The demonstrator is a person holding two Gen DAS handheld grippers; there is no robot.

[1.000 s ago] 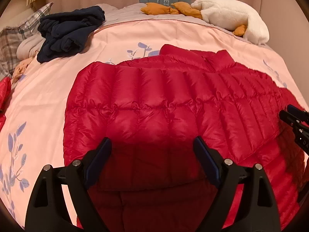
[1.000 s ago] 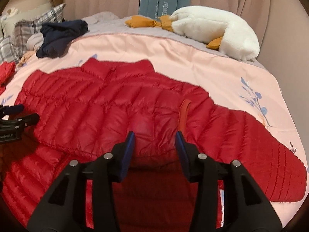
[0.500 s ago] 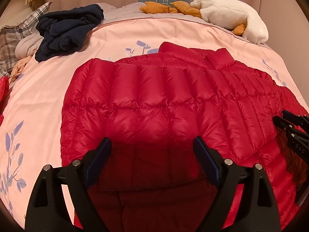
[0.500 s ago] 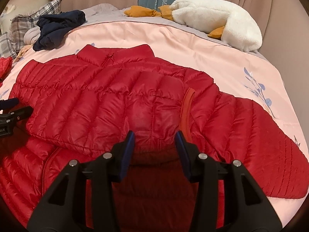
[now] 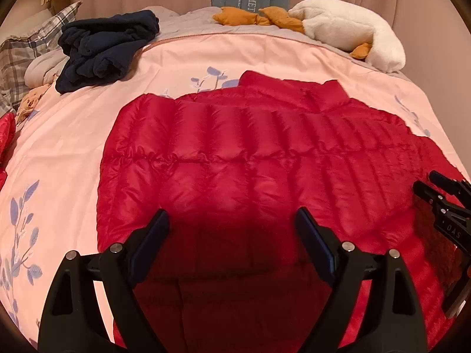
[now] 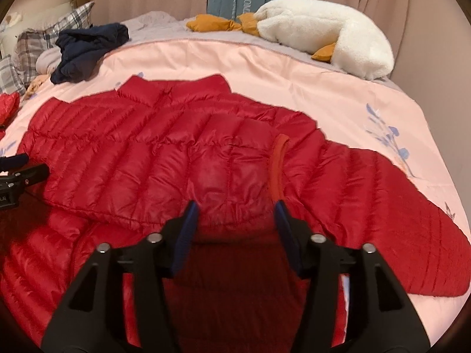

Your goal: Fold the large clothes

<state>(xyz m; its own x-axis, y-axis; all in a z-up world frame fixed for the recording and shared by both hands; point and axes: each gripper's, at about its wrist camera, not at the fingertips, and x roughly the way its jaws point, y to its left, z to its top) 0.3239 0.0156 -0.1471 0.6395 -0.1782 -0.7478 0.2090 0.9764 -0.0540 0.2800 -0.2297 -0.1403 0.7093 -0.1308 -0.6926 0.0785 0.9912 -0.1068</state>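
A red quilted down jacket lies spread on the pink bed cover, collar toward the far side. One sleeve is folded across the body, its cuff pointing at the right gripper. My left gripper is open above the jacket's near left part, nothing between its fingers. My right gripper is open just above the folded sleeve end, holding nothing. The jacket also fills the right wrist view, with its other sleeve stretched out to the right. The right gripper shows at the right edge of the left wrist view.
A dark navy garment lies bundled at the far left of the bed. A white plush goose lies at the far right. Plaid pillows sit at the far left. Another red item is at the left edge.
The right gripper has opened wider and dropped closer to the folded sleeve. The left gripper has stayed open and shifted slightly toward the jacket. The jacket lies still.
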